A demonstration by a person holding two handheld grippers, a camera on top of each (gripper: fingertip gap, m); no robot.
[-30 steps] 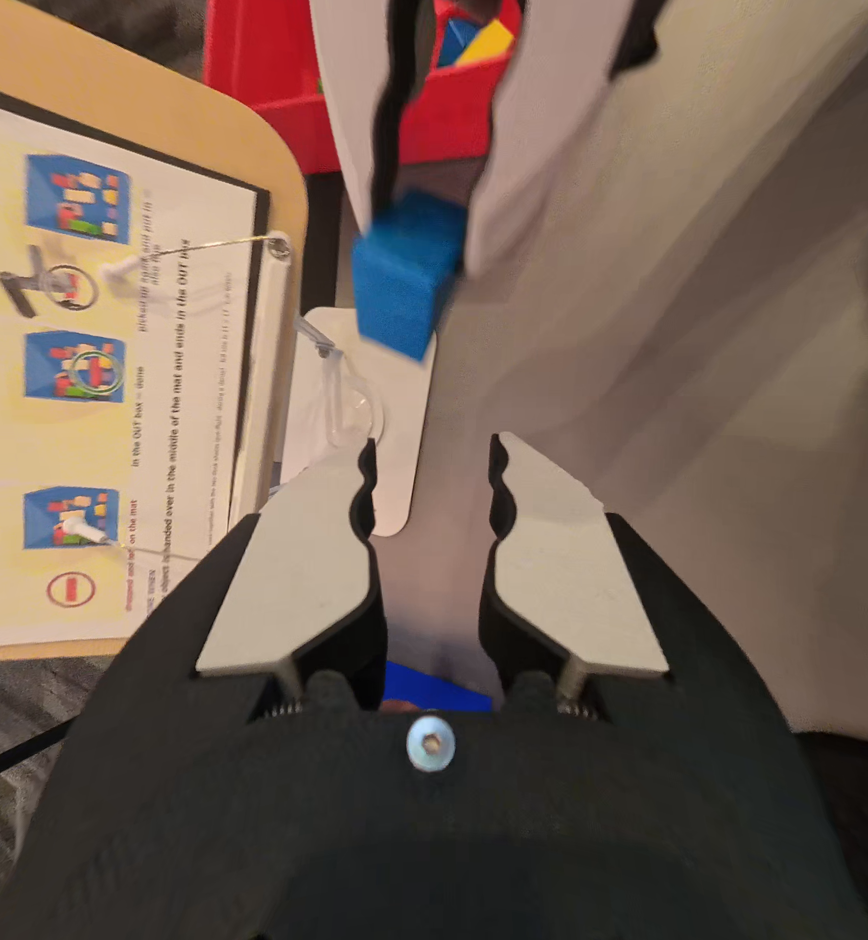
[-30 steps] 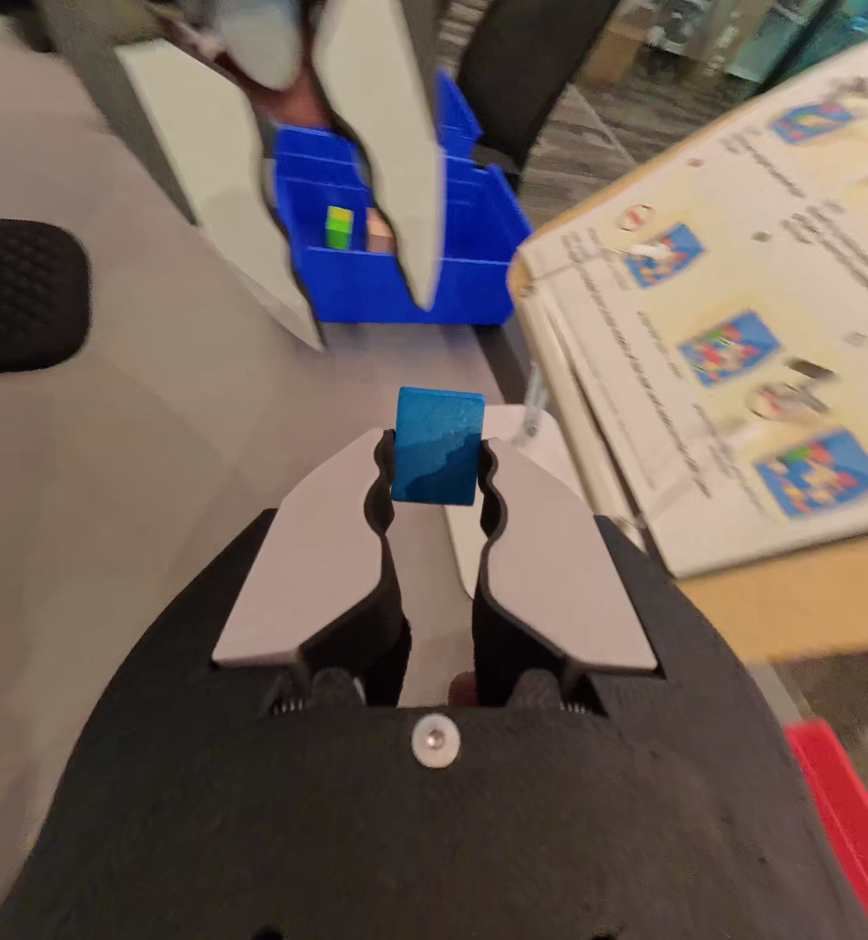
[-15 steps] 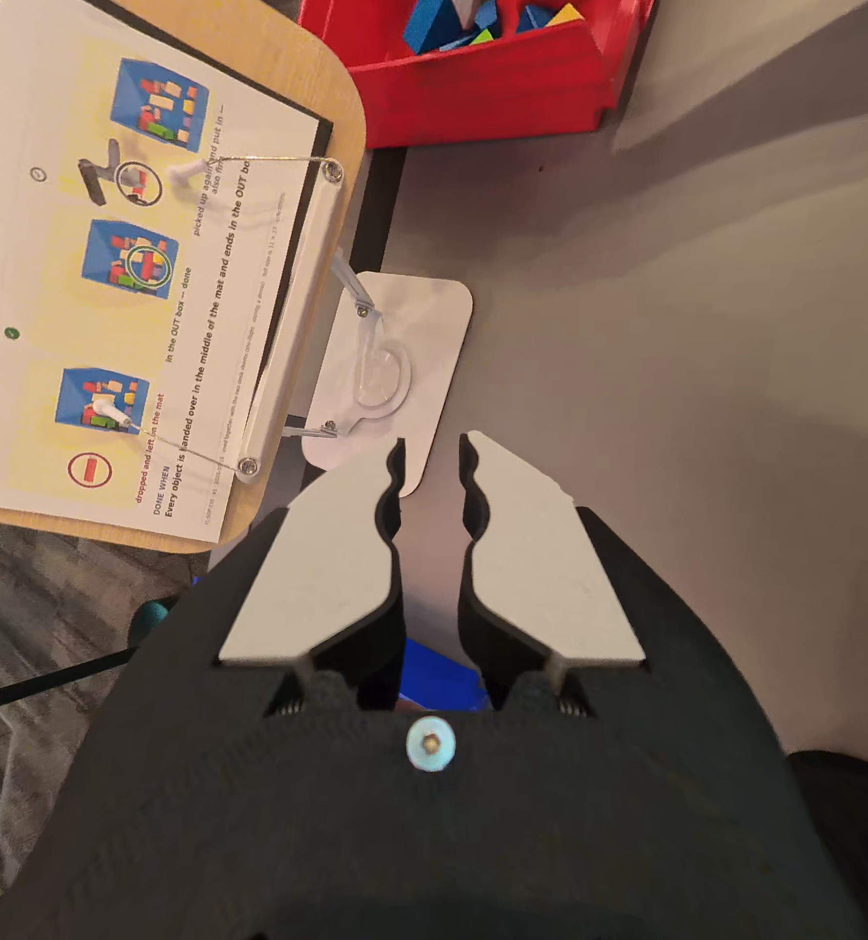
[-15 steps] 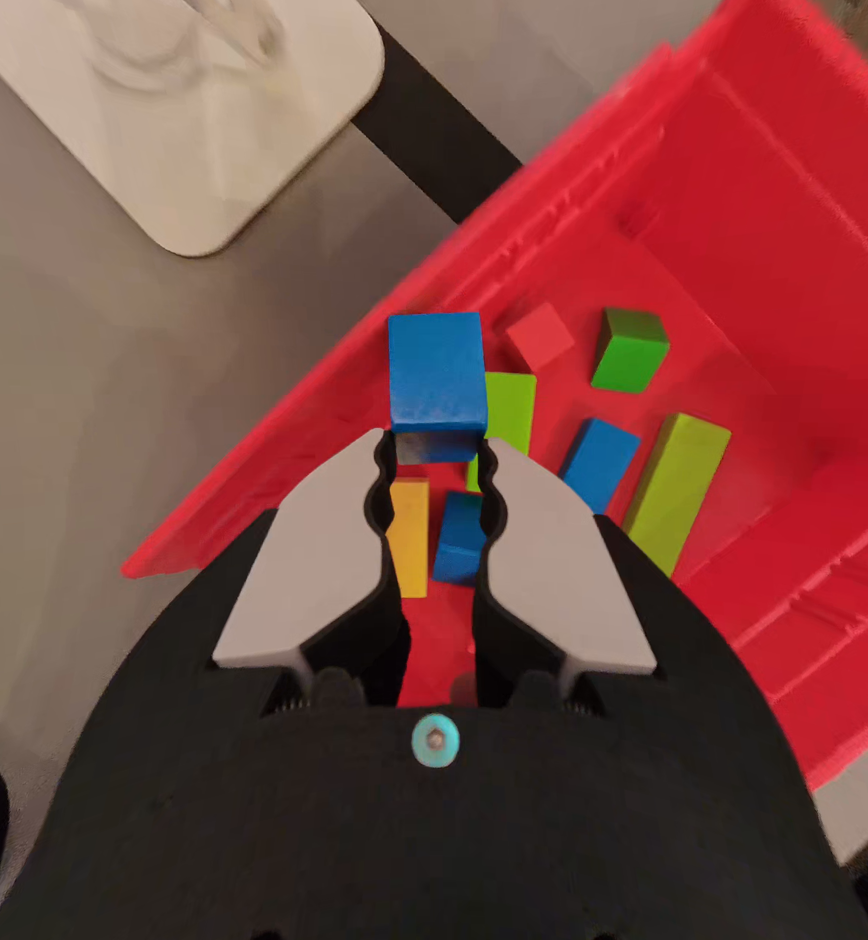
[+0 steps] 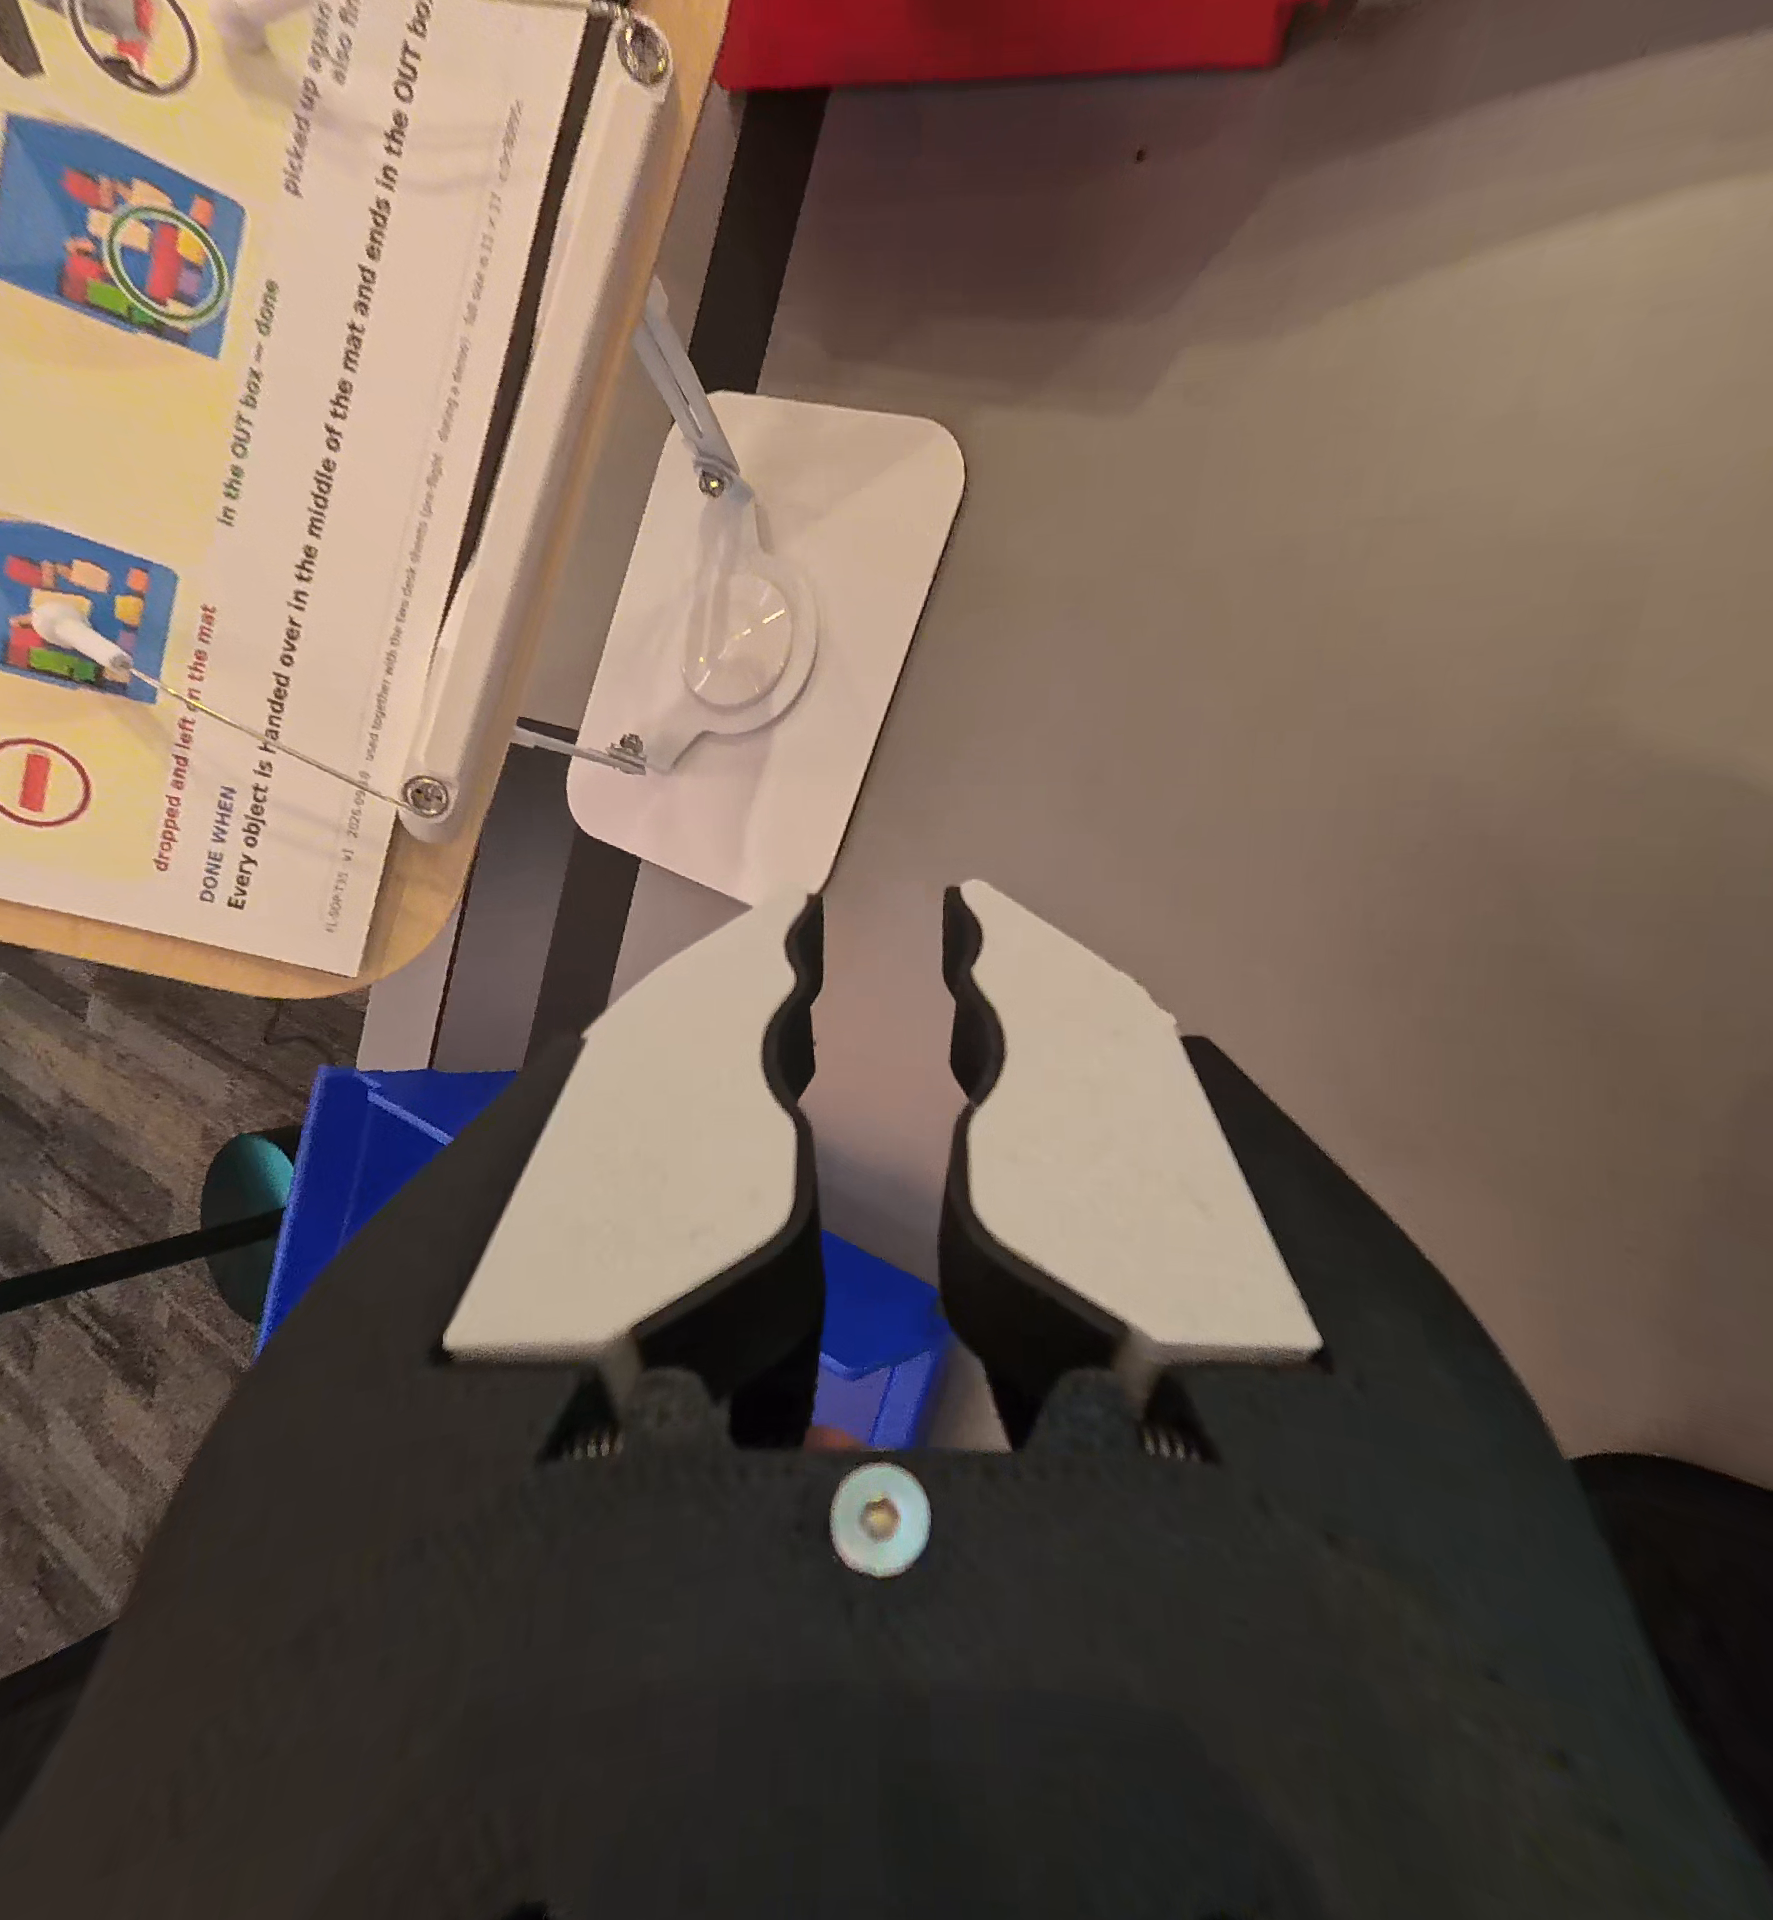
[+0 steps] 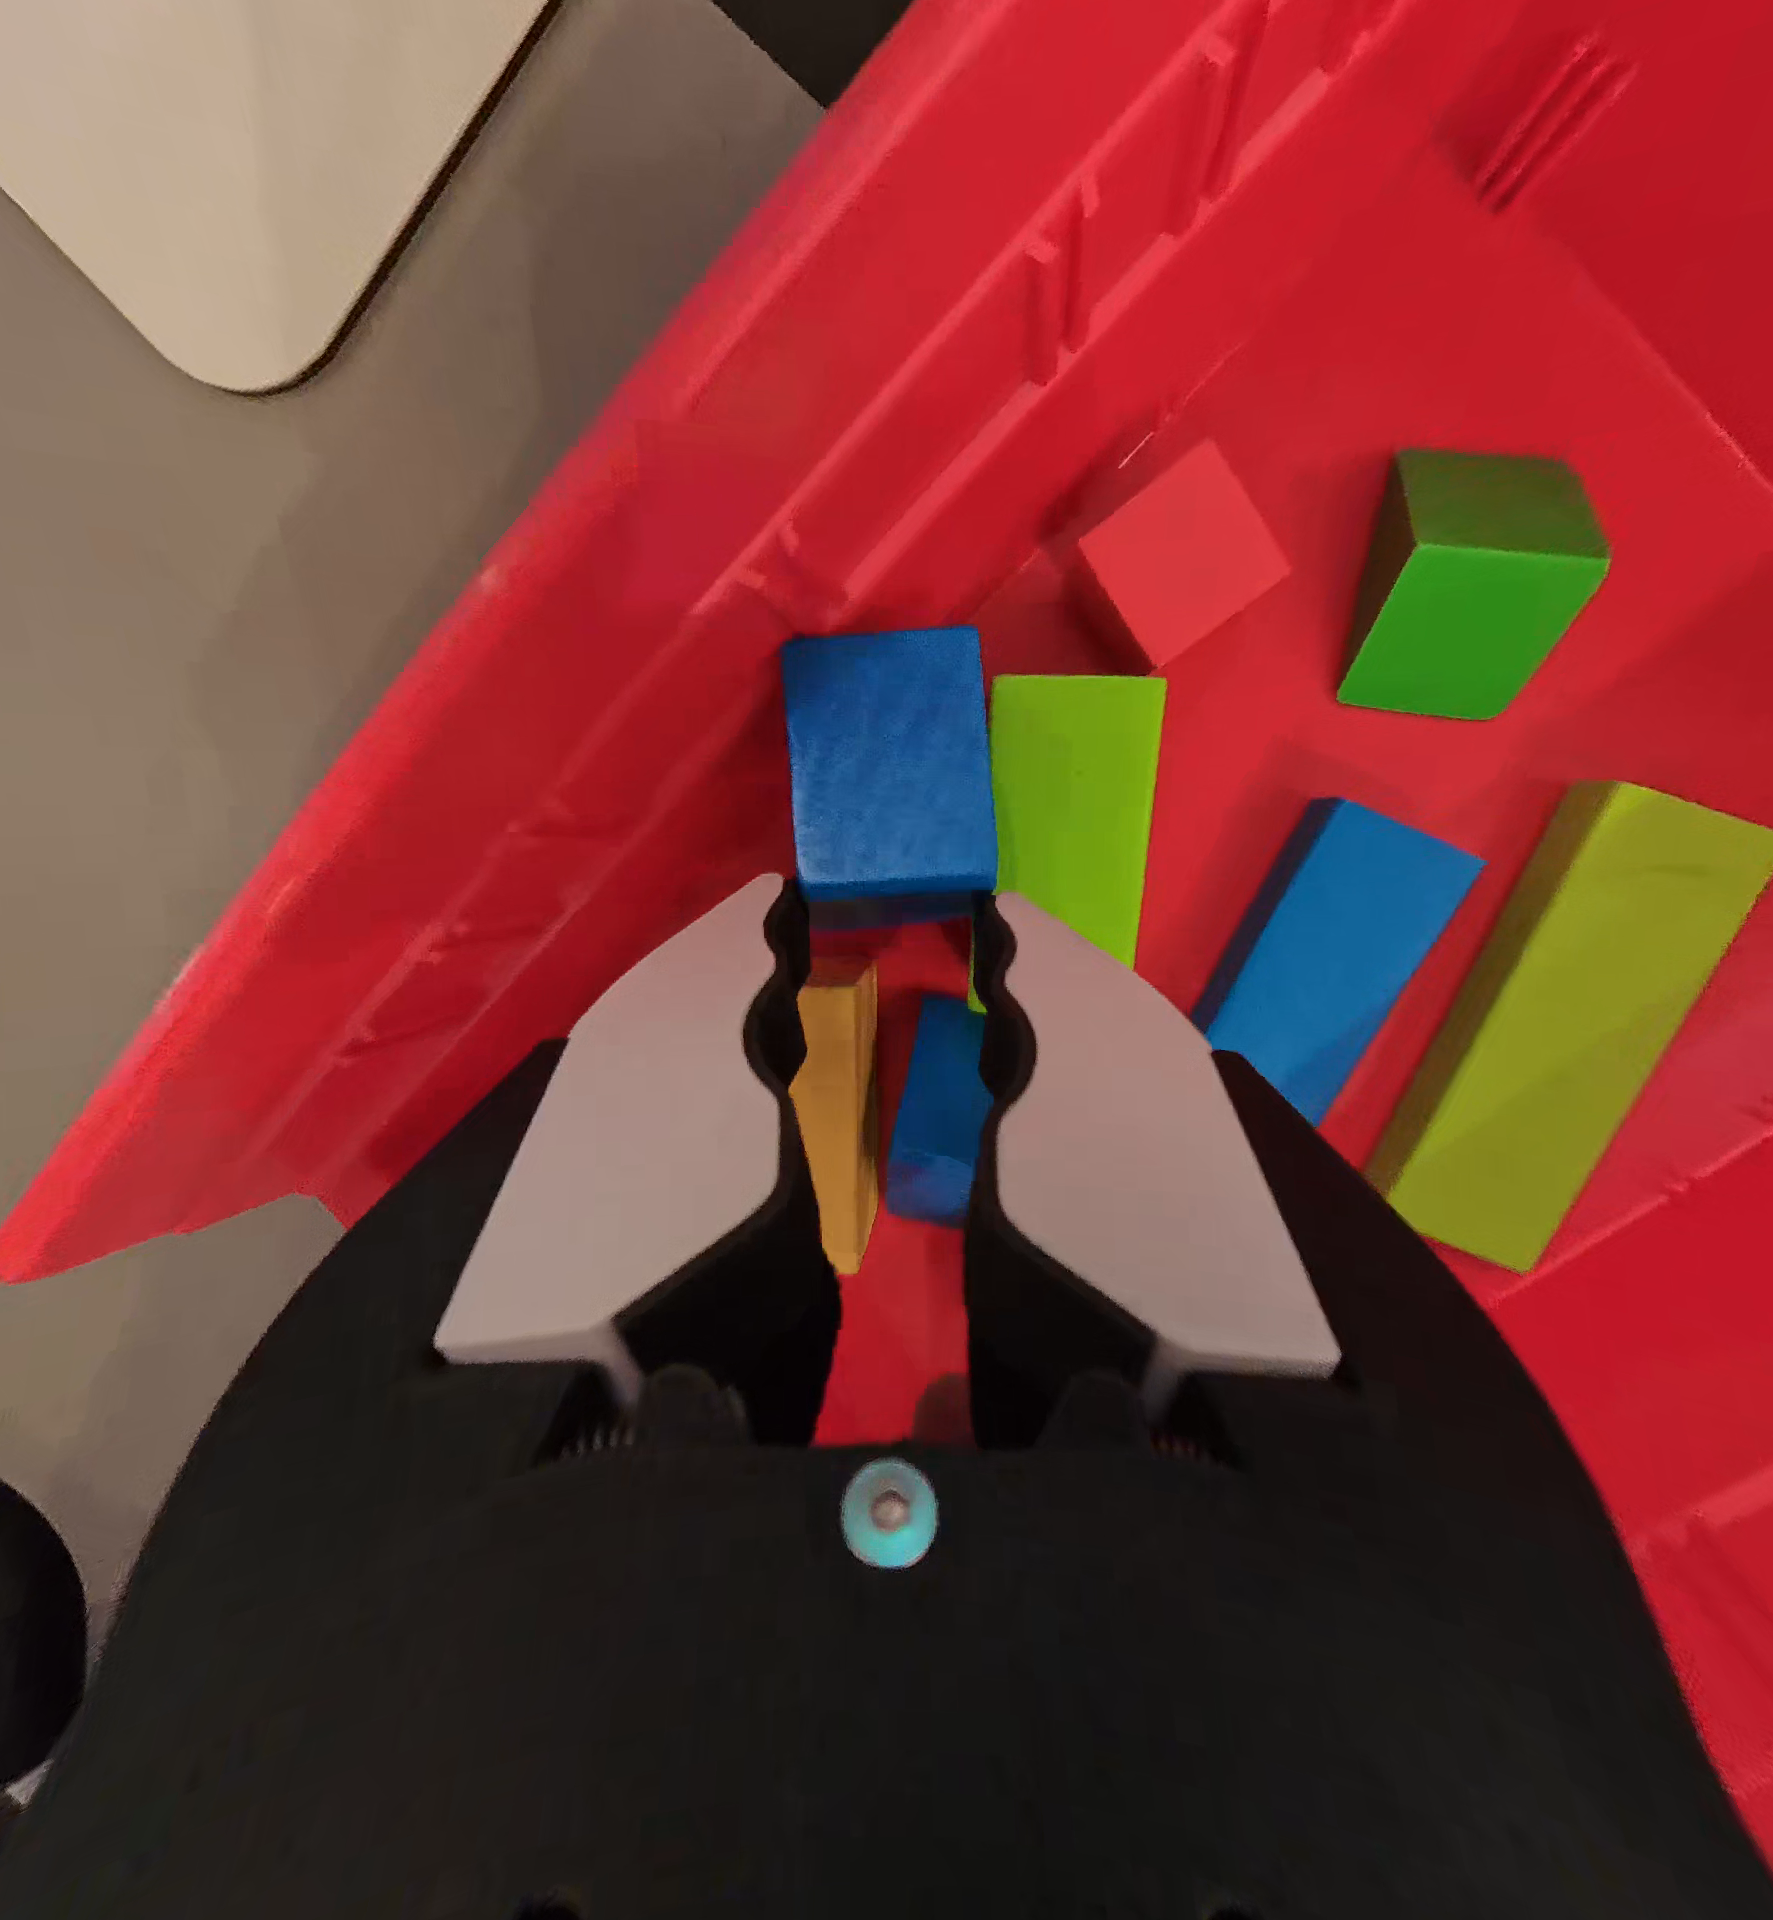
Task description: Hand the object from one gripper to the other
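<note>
Grey tabletop runs under both of your tools, with a red bin of coloured blocks at its far edge and a clipboard with an instruction sheet on a white stand base to the left. Your right gripper pinches the blue block by its near end, just at the fingertips, and holds it above the bin's floor, beside a lime green block. Your left gripper stands narrowly parted over bare table, with nothing between its fingers. The block looks like painted wood: light, rigid, flat-faced and somewhat slick, so it should not deform but could pivot in so shallow a hold. Whether the pads bite deeply enough is hard to judge, since the fingertips cover its near end. For any further hold, take it across two parallel flat faces, nearer the middle than the end.
</note>
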